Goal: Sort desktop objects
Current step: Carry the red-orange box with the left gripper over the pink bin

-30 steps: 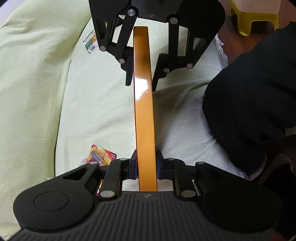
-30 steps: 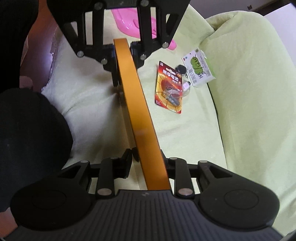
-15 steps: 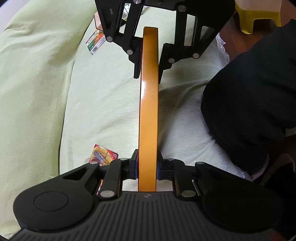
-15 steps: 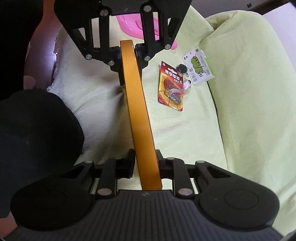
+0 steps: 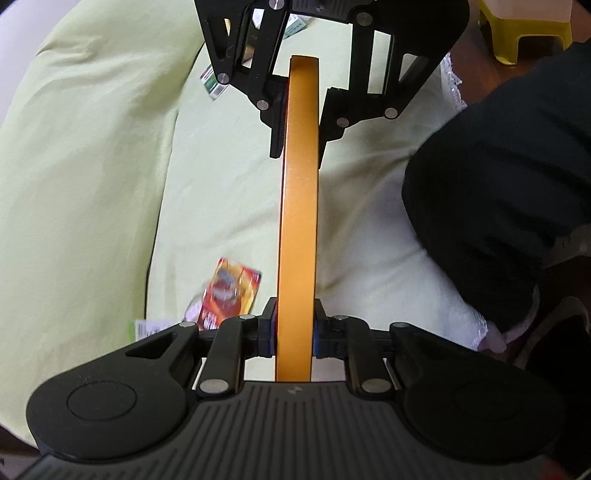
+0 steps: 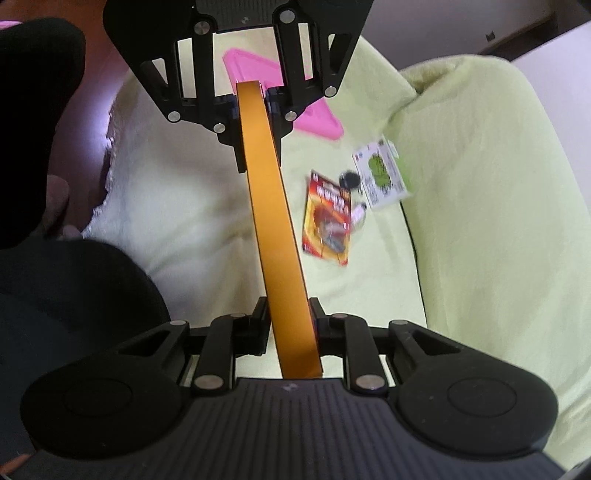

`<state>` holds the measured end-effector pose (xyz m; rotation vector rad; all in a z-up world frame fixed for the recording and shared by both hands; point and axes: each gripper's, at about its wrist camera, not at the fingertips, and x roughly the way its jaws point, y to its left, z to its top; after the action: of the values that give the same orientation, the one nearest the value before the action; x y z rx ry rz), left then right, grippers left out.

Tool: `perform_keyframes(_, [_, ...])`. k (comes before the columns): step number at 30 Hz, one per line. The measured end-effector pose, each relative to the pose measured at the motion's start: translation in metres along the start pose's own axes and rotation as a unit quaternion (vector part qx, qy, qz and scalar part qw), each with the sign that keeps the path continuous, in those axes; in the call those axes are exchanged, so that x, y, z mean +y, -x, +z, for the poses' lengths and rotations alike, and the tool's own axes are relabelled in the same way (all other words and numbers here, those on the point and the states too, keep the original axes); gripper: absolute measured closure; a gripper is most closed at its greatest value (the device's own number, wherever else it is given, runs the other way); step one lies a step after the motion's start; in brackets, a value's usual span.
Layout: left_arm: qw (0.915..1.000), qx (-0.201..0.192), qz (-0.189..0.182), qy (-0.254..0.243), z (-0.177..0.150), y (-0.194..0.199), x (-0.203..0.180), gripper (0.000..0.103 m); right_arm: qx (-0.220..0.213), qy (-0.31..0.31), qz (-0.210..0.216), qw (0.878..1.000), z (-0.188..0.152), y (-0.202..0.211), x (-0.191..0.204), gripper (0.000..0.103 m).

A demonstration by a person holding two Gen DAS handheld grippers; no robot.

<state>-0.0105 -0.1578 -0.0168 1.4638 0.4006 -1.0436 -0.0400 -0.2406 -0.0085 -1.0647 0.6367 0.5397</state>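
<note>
Both grippers face each other over a pale green couch cushion point(image 5: 229, 206), w/ a long orange strip point(image 5: 298, 229) spanning edge-up between them. L gripper point(image 5: 294, 334) has its fingers pressed on the near end of the strip in the left wrist view, blue pads tight to both faces. Same view, far end: R gripper point(image 5: 297, 122) pinches the other end, its left finger flat on the strip, right finger close on the opp side. From the right wrist view the R gripper point(image 6: 288, 325) sits around the strip point(image 6: 275, 221) near its end; black fingers close on either side, contact on the left looks loose, can't tell for sure. L gripper point(image 6: 258, 110) shows at top there, clamped on the far end.

Strip is held clear above the cushion, not touching it.

On the cushion, beside the strip: a red battery pack point(image 6: 328, 218), blurred; a small black round thing point(image 6: 349, 180) just next to it; a white box w/ green print point(image 6: 380, 173) near the cushion's right edge. A pink tray point(image 6: 266, 96) lies further back, partly behind the L gripper. Battery pack point(image 5: 229, 291) also shows in the left wrist view, left of the strip, by the L gripper. A dark-clothed leg point(image 5: 498, 192) rests at the cushion's edge; a yellow stool point(image 5: 524, 33) on the floor beyond
</note>
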Motion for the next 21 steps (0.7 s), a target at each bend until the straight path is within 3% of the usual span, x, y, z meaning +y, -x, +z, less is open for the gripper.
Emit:
perform_keyframes(11, [0.997,0.055,0.013,0.054,-0.056,0.045,-0.025,0.085,-0.057,0.051,0.026,0.997,0.066,0.011,0.025,0.086])
perform_keyframes(21, [0.9876,0.106,0.026,0.113,-0.112,0.089,-0.052,0.085,-0.111,0.103,0.051,0.987,0.133,0.016,0.055,0.086])
